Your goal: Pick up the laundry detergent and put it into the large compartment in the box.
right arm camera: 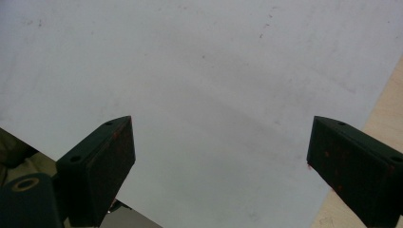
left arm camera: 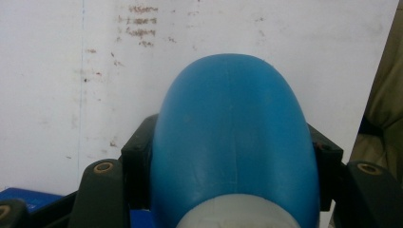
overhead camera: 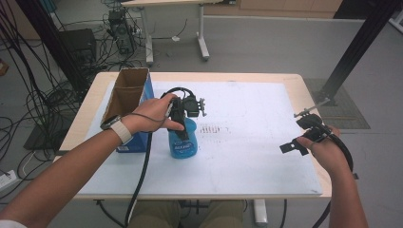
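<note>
In the high view, the left gripper [overhead camera: 183, 135] is clamping a blue bottle [overhead camera: 183, 145] that is standing upright on the white mat [overhead camera: 247, 142], left of the mat's middle and toward its near half. Just to the bottle's left, an open cardboard box [overhead camera: 129, 102] with blue sides is standing along the mat's left edge, crowding that side. To the right of the bottle the mat is lying bare across to the right gripper [overhead camera: 297, 142], which is hovering well apart at the mat's right edge, close to the near right corner of the wooden table [overhead camera: 297, 83].

In the left gripper view, the jaws are pressing on both sides of the blue bottle [left arm camera: 233, 142], whose rounded body is blocking most of the sight ahead. Beyond it the mat [left arm camera: 52, 85] is showing faint brown marks, and its edge is running down the right side.

In the right gripper view, the right gripper [right arm camera: 221, 152] is holding its jaws wide apart with nothing between them, above bare mat [right arm camera: 199, 71], the wooden table edge [right arm camera: 385, 99] showing at the right
</note>
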The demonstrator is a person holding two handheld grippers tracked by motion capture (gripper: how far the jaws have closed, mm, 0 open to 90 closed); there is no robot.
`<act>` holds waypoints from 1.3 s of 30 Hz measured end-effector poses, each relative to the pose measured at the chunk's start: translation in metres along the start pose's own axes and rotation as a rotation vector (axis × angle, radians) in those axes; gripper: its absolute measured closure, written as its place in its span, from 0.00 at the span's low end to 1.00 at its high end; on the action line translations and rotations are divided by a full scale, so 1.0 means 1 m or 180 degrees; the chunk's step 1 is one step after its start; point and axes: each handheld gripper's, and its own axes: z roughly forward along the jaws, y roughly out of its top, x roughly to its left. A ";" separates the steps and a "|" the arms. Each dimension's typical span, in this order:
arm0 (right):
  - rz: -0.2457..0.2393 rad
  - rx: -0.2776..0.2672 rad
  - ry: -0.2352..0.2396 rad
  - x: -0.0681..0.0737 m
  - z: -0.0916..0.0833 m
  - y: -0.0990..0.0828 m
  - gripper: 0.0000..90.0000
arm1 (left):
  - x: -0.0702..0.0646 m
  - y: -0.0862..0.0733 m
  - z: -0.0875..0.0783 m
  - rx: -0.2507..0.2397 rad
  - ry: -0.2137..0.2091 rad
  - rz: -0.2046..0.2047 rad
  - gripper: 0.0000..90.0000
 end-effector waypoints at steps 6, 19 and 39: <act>0.0009 0.0001 -0.0002 0.000 -0.001 0.000 0.10 | 0.000 0.000 0.000 0.0004 0.0001 -0.0003 0.42; -0.0006 -0.0007 -0.0006 0.000 0.000 0.000 0.10 | 0.000 0.000 0.000 -0.0001 0.0002 -0.0012 0.42; 0.0023 -0.0015 -0.0007 -0.001 -0.001 -0.004 0.10 | 0.001 0.000 0.000 -0.0003 -0.0005 -0.0033 0.42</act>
